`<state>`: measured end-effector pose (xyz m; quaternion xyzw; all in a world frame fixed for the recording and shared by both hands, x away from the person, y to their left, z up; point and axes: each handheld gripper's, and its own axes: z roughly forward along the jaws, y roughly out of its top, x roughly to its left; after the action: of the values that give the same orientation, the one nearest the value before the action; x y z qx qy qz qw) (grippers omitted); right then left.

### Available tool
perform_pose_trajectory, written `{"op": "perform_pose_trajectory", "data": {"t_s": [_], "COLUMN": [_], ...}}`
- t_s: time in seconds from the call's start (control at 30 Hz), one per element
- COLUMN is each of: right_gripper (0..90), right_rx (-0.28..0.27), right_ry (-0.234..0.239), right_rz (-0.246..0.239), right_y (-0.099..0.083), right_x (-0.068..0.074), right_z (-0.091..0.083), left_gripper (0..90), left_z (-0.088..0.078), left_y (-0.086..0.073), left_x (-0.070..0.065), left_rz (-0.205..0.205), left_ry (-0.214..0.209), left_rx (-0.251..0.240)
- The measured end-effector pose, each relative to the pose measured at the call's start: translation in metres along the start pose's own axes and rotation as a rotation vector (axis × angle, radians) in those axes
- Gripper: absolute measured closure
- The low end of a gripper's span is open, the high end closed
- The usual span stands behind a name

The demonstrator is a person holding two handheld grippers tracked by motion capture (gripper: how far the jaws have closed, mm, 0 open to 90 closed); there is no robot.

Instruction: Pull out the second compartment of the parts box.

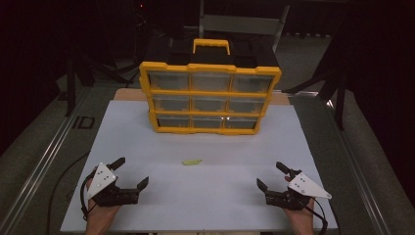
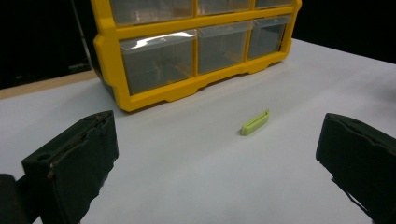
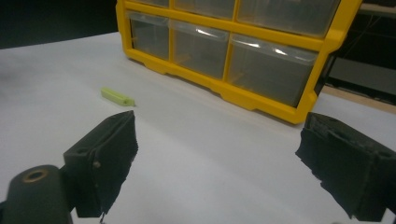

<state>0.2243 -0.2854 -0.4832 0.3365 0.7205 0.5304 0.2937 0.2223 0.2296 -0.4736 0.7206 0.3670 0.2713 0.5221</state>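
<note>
Both jaws are wide open w/ nothing in them: left gripper (image 1: 132, 173) and right gripper (image 1: 270, 176) rest near the table's (image 1: 147, 142) front edge. The small green clip (image 1: 192, 161) lies flat between them, in front of the yellow drawer cabinet (image 1: 210, 98). It looks light, stiff, prob slippery plastic, so pinch it across the narrow sides at mid-length

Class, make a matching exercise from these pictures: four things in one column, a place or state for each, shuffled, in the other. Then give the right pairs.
Things
1. drawer cabinet
2. green clip
3. left tongs
4. right tongs

Places or states
A. lying flat in the middle of the white board
B. open, at the near right corner
C. standing at the far edge, drawers shut
D. open, at the near left corner

Pairs: 1-C, 2-A, 3-D, 4-B
</note>
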Motion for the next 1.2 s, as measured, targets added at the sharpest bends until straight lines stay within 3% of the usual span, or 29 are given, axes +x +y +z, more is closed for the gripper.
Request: {"op": "perform_pose_trajectory", "data": {"t_s": [0.23, 0.47, 0.6, 0.87, 1.2], "right_gripper": [11.3, 10.7, 10.8, 10.8, 10.0], "right_rx": [0.001, -0.004, 0.008, -0.002, 0.053], "right_ry": [-0.016, -0.036, -0.017, -0.008, -0.005], "right_rz": [-0.009, 0.012, 0.019, -0.007, -0.008], "right_y": [0.001, 0.003, 0.005, 0.019, 0.037], "right_x": [0.001, 0.001, 0.002, 0.005, 0.009], "right_z": [0.0, -0.001, 0.002, 0.011, 0.024], "left_gripper": [0.1, 0.1, 0.1, 0.1, 0.1], "left_z": [0.0, 0.004, 0.004, 0.005, 0.007], "left_y": [-0.002, -0.004, -0.004, -0.004, -0.007], "left_x": [0.003, 0.004, 0.006, 0.007, 0.008], "left_rz": [-0.004, -0.008, -0.024, -0.02, -0.017], "left_ry": [0.007, 0.01, 0.006, 0.01, 0.013], "left_rx": [0.021, 0.049, 0.048, 0.052, 0.068]}}
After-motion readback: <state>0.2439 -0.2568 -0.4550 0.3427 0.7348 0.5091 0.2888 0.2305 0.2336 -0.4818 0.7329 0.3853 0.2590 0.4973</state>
